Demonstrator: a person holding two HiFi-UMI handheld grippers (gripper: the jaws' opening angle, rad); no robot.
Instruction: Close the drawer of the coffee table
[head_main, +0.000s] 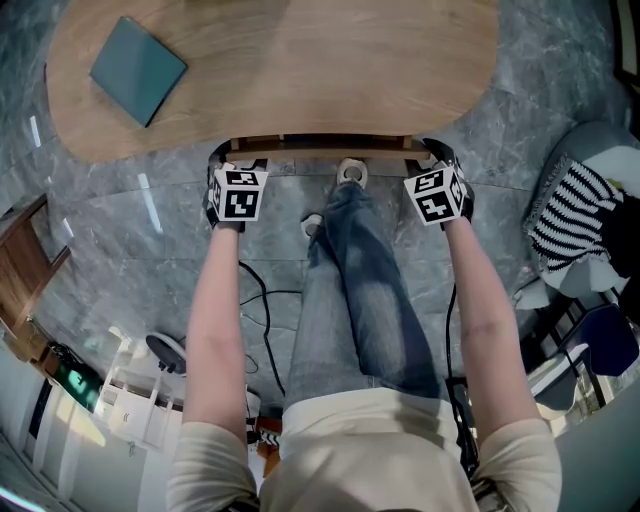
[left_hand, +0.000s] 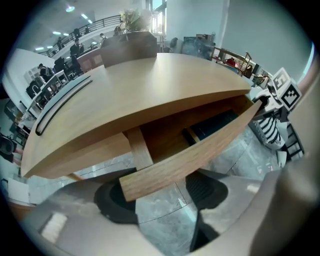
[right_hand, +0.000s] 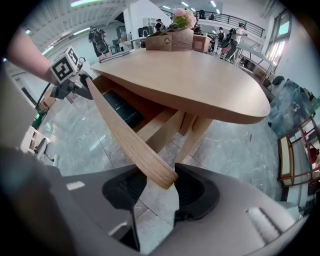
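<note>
At the coffee table's (head_main: 330, 80) near edge, held the pulled-out drawer front (left_hand: 200, 150) by both ends: left gripper (left_hand: 160, 192) spread loosely astride one, right gripper (right_hand: 161, 186) seemingly pinching the other, for an even push.

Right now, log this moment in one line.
drawer: partly open | left fingers: apart, at drawer front's end | right fingers: astride other end, grip unclear

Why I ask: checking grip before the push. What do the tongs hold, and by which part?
Drawer front: left end between the left tongs, right end between the right tongs; whether clamped cannot be told.
</note>
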